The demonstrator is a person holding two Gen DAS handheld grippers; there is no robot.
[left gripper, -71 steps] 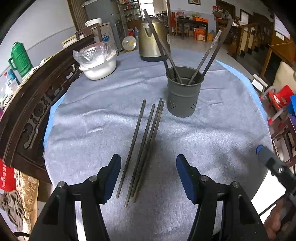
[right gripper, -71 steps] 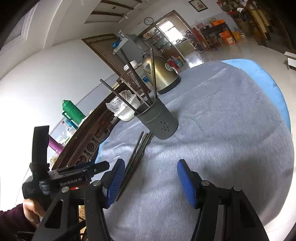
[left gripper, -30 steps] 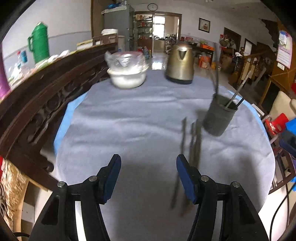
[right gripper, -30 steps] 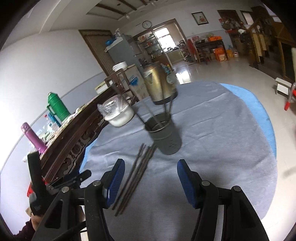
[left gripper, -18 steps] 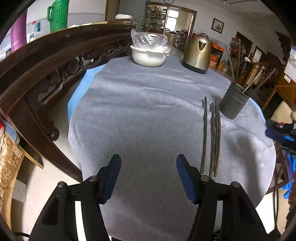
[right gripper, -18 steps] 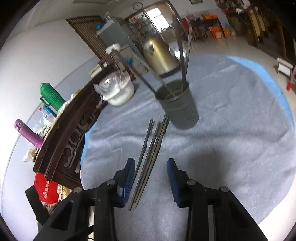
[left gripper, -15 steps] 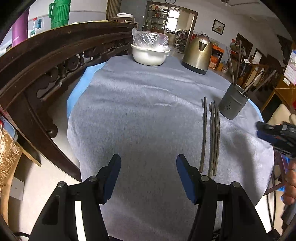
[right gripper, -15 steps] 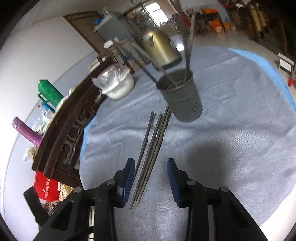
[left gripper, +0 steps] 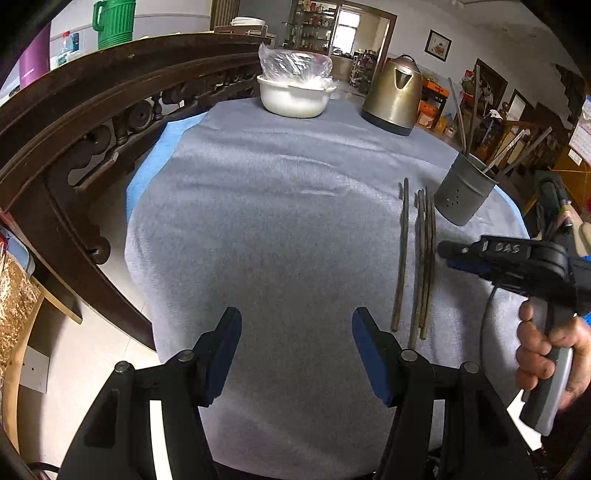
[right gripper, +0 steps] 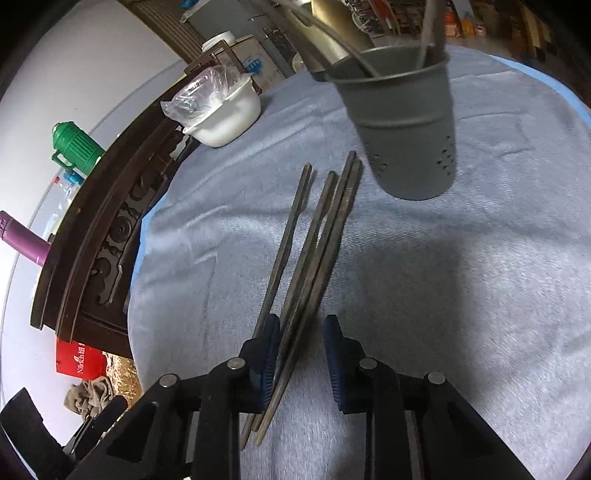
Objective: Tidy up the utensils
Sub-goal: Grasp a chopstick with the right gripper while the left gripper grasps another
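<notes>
Several dark chopsticks (right gripper: 317,236) lie side by side on the grey cloth, just left of a grey perforated holder (right gripper: 406,122) with several more chopsticks standing in it. My right gripper (right gripper: 301,343) is low over the near ends of the loose chopsticks. Its jaws are closing with three of the sticks between the blue pads and a gap still showing on the right; the leftmost stick runs behind the left finger. In the left wrist view the chopsticks (left gripper: 417,258) and holder (left gripper: 463,194) sit at the right, and the right gripper (left gripper: 443,251) reaches in beside them. My left gripper (left gripper: 295,350) hangs open over bare cloth.
A white bowl (left gripper: 295,96) covered with plastic and a brass-coloured kettle (left gripper: 393,99) stand at the far side of the table. A carved dark wooden rail (left gripper: 92,110) runs along the left edge. A green flask (left gripper: 114,24) stands behind it. A person's hand (left gripper: 543,354) holds the right gripper.
The right gripper has dropped toward the loose chopsticks and narrowed its jaws around them. The left gripper swung left and lower a second ago, then held still, open.
</notes>
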